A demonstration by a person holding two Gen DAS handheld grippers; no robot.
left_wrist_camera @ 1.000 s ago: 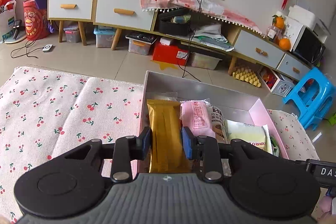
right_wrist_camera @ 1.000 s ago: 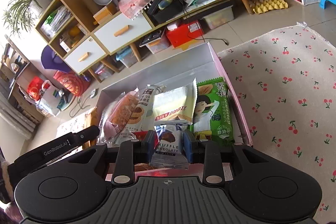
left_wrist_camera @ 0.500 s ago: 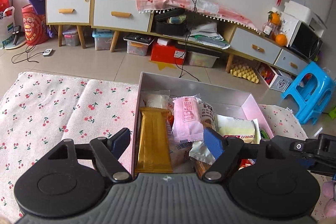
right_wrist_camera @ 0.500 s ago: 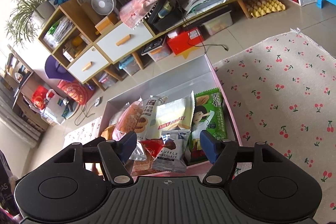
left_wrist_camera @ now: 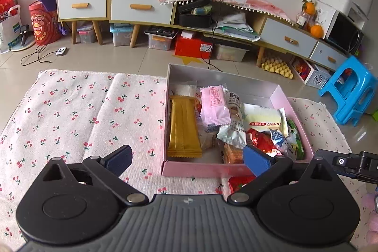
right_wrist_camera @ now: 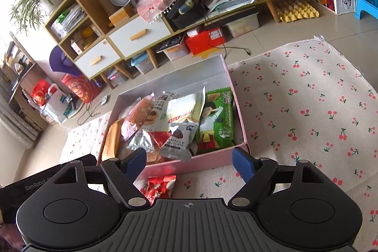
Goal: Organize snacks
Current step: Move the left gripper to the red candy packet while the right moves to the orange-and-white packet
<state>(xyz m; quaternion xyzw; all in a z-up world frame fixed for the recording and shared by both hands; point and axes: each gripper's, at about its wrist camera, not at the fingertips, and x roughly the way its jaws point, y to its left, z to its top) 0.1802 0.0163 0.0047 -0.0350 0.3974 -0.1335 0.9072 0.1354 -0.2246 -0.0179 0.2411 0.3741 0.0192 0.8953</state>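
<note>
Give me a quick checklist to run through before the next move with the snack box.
1. Left gripper empty, jaws just opened: ok.
2. Right gripper empty, jaws just opened: ok.
3. Gold packet lying flat in the pink box: ok.
4. Truffle chocolate packet fully inside the box: not ok, its end overhangs the near wall.
5. All snacks boxed: not ok, a red packet lies on the cherry cloth in front.
6. Room left under the pile: cannot tell.
</note>
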